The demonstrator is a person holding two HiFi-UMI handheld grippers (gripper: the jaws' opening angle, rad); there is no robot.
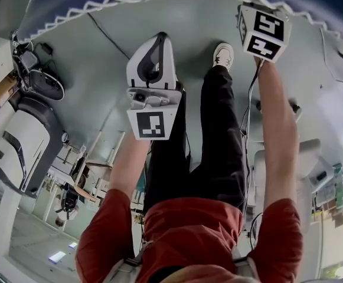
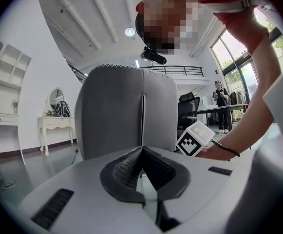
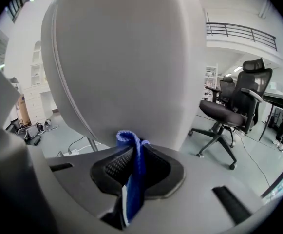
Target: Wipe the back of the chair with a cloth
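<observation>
A grey padded chair back stands upright just past my left gripper, whose jaws are shut with nothing between them. In the right gripper view the same pale chair back fills the picture, very close. My right gripper is shut on a blue cloth; a fold of the cloth pokes out at the tips and sits at the chair back's lower edge. In the head view the left gripper is held out in front, and only the right gripper's marker cube shows.
A black office chair stands to the right. A white dresser with a mirror is against the far wall, and a person stands by a desk. Cables lie on the floor. My legs and a white shoe are below.
</observation>
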